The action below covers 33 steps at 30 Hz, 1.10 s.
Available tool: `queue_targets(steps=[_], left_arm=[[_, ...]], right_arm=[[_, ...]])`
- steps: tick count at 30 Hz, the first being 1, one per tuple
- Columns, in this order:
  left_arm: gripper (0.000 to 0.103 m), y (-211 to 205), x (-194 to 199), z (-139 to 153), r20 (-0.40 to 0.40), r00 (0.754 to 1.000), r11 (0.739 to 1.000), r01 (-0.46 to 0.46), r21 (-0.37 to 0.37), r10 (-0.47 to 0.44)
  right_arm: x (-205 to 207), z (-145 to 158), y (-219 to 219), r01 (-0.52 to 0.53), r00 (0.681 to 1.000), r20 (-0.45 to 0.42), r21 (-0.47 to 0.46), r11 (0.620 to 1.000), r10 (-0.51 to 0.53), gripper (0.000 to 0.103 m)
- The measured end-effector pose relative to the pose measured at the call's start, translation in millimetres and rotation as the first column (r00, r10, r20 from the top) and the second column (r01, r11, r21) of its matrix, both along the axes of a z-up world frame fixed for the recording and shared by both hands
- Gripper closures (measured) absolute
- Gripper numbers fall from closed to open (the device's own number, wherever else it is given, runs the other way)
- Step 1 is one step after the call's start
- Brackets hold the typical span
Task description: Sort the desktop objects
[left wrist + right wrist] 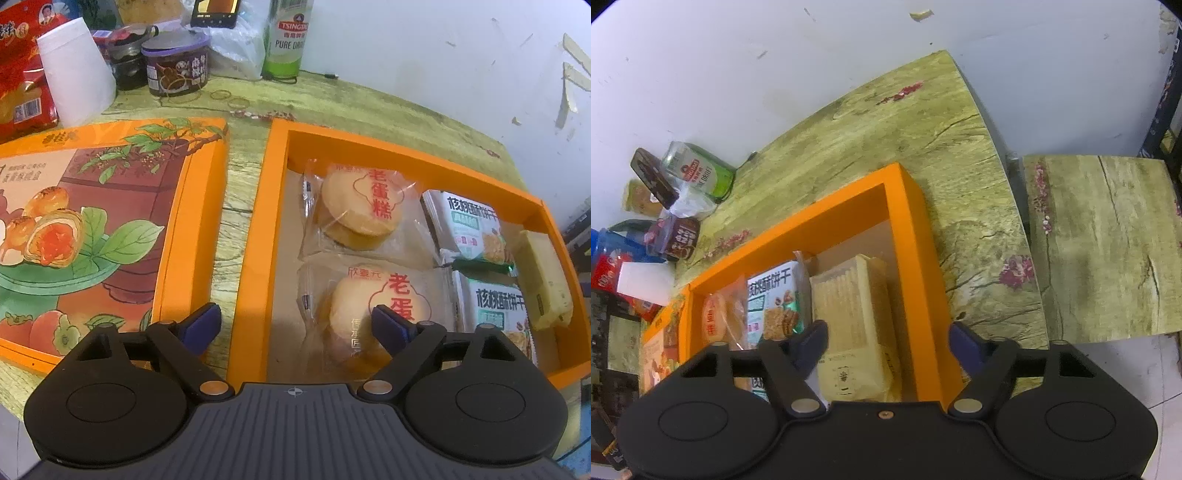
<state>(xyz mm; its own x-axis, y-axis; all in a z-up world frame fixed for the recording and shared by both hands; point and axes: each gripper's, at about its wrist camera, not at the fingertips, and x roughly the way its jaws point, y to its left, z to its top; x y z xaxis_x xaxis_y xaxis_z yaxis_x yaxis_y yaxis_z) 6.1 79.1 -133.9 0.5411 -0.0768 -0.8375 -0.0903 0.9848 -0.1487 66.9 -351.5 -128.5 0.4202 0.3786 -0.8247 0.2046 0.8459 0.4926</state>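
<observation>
1. Sitting on the green marbled table [923, 122], the open orange cardboard box [258, 229] holds all the snacks in view.
2. Two clear-wrapped round yellow cakes with red lettering [356, 208] lie one behind the other in the box's left part, edges touching.
3. Just to their right are two white-and-green biscuit packets [469, 229], also one behind the other.
4. Against the box's right wall leans a pale yellow wrapped wafer block [853, 317], tilted, touching the biscuit packets.
5. Left gripper [295, 325] hovers over the box's left wall, jaws spread wide with nothing between them; the right blue pad overlaps the nearer cake in this view, contact unclear.
6. Right gripper [888, 339] hangs over the box's right end, jaws wide apart, straddling the wafer block and the orange wall without pinching either.
7. Beside the box, to its left, lies the orange illustrated box lid [92, 229], flat, a strip of table between them.
8. Further back by the white wall: a white paper cup [75, 72], a purple-lidded jar [175, 62], a green Tsingtao beer can [286, 37] and a red snack bag [18, 66].
</observation>
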Motion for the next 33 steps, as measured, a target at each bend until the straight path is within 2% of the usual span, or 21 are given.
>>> queue_targets(steps=[5, 7, 12, 14, 24, 33], left_arm=[[0.021, 3, 2, 0, 0.009, 1.000, 1.000, -0.002, -0.014, 0.002], [0.024, 3, 3, 1, 0.013, 1.000, 1.000, 0.004, -0.023, -0.004], [0.025, 2, 5, 0, 0.020, 1.000, 1.000, 0.014, -0.027, -0.014], [0.025, 1, 5, 0, 0.019, 1.000, 1.000, 0.015, -0.027, -0.014], [0.025, 0, 11, 1, 0.012, 1.000, 1.000, 0.025, -0.017, -0.025], [0.025, -8, 18, -1, 0.010, 0.998, 0.997, 0.069, -0.015, -0.069]], right_arm=[[-2, -2, 2, -0.012, 1.000, -0.008, -0.027, 1.000, 0.012, 0.038], [-3, -4, 1, -0.015, 1.000, -0.017, -0.031, 0.999, 0.015, 0.047], [-3, -9, 3, -0.028, 0.999, -0.036, -0.032, 0.999, 0.027, 0.047], [-4, -9, 5, -0.044, 0.998, -0.037, -0.043, 0.998, 0.042, 0.050], [-7, -6, 11, -0.087, 0.996, -0.036, -0.081, 0.993, 0.084, 0.050], [-12, -6, 4, -0.063, 0.998, -0.035, -0.093, 0.994, 0.060, 0.050]])
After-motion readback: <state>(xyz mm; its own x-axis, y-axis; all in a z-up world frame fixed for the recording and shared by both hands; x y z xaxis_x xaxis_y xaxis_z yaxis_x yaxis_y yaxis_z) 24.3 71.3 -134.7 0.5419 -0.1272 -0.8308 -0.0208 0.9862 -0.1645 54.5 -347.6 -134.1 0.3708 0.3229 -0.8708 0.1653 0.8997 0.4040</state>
